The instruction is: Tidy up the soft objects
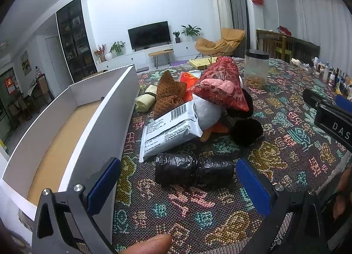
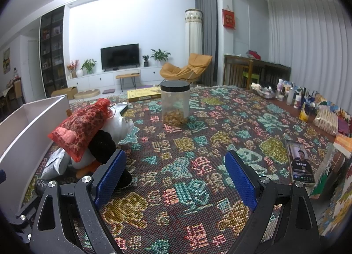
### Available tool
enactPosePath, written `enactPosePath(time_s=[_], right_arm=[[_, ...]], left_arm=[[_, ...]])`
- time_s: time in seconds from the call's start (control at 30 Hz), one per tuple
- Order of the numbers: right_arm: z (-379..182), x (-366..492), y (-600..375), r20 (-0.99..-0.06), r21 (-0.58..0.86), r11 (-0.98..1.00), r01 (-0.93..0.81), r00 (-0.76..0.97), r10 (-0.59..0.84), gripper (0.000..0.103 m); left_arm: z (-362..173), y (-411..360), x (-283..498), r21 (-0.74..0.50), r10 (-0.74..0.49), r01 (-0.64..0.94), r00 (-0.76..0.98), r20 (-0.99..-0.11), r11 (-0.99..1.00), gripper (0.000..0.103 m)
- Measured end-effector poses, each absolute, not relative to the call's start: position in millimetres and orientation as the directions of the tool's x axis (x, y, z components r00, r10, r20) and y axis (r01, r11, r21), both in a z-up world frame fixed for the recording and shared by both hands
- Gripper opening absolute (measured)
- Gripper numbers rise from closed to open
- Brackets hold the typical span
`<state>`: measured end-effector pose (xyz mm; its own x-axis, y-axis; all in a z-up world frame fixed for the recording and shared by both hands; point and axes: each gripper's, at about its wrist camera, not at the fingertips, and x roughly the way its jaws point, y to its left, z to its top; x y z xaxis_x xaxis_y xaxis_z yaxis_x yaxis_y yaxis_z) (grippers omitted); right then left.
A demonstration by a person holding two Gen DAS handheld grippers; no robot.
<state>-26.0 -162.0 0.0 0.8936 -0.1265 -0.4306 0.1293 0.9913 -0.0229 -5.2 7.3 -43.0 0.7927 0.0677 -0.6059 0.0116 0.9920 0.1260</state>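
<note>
A pile of soft things lies on the patterned tablecloth (image 1: 286, 144) beside a white cardboard box (image 1: 92, 126). Nearest me is a black plastic bag roll (image 1: 193, 169), just beyond and between the blue pads of my left gripper (image 1: 178, 179), which is open and empty. Behind it lie a white mailer pouch (image 1: 169, 131), a red mesh bag (image 1: 222, 84), a penguin plush (image 1: 211, 113), a brown knit piece (image 1: 169, 93) and a pale yellow roll (image 1: 146, 98). My right gripper (image 2: 176, 175) stands open over bare cloth, right of the red mesh bag (image 2: 81, 126) and plush (image 2: 103, 144).
A clear jar with a black lid (image 2: 175, 104) stands mid-table, a yellow flat box (image 2: 144, 94) behind it. A phone (image 2: 300, 161) lies at the right near the edge. Bottles and packets (image 2: 308, 104) crowd the far right. The box interior (image 1: 59, 144) holds nothing.
</note>
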Motion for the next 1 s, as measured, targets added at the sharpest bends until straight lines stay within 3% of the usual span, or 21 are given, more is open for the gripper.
enactPosePath(time_s=[0.47, 1.0], right_arm=[[-2, -25, -165, -0.449, 0.009, 0.991, 0.13, 0.886, -0.113, 0.093], [1, -22, -172, -0.486, 0.045, 0.992, 0.118, 0.87, -0.081, 0.093]], left_arm=[[-46, 17, -9, 0.124, 0.071, 0.007, 0.785, -0.616, 0.992, 0.103], [-70, 19, -15, 0.116, 0.016, 0.09, 0.721, -0.693, 0.989, 0.103]])
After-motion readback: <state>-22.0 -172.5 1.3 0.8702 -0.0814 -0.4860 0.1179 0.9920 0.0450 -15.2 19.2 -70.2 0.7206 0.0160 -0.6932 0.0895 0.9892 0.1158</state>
